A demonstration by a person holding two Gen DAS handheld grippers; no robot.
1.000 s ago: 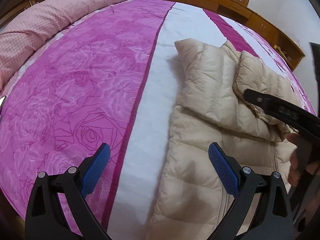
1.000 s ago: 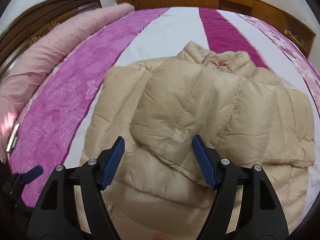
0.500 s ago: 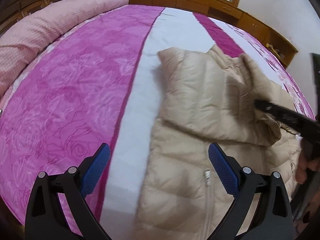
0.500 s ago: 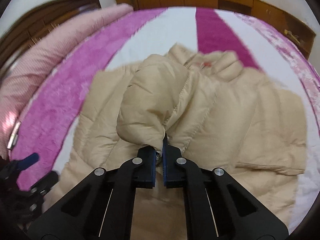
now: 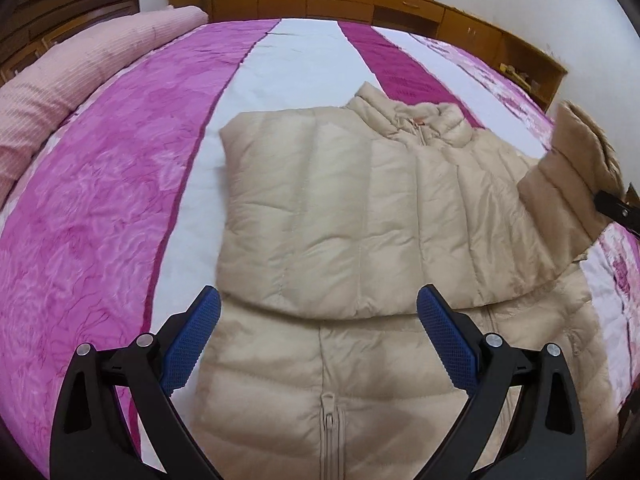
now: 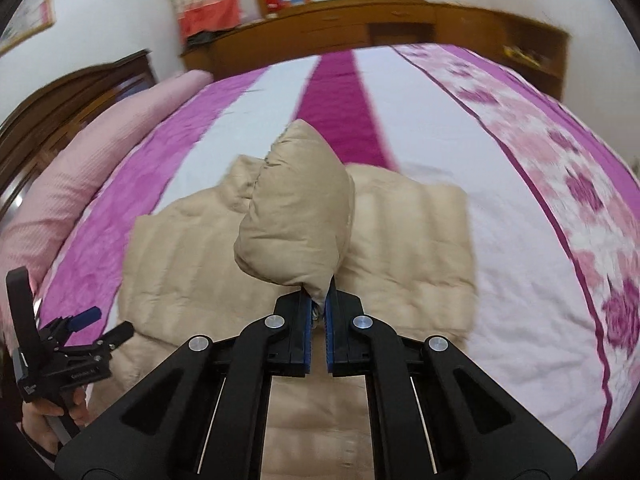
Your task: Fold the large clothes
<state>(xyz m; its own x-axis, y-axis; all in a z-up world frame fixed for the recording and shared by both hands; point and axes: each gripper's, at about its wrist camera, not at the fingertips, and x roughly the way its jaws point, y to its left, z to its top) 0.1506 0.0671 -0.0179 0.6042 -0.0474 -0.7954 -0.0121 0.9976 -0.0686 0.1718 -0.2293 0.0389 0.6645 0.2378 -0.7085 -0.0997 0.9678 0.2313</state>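
A beige puffer jacket (image 5: 352,216) lies front up on the bed, zipper toward me, one sleeve folded across its chest. My left gripper (image 5: 318,340) is open and empty, hovering over the jacket's lower front. My right gripper (image 6: 317,312) is shut on the jacket's other sleeve (image 6: 296,216) and holds its cuff up above the jacket body (image 6: 412,240). That lifted sleeve (image 5: 568,184) shows at the right edge of the left wrist view. The left gripper also shows at the lower left of the right wrist view (image 6: 100,328).
The bed cover (image 5: 100,208) has pink, white and dark magenta stripes. A rolled pink quilt (image 5: 60,80) lies along the left side. Wooden cabinets (image 5: 360,4) run behind the bed, and a dark headboard (image 6: 80,92) stands at the far left.
My right gripper closed on the sleeve cuff and lifted it up and to the right, off the chest. My left gripper swung right, over the jacket's lower front, staying open.
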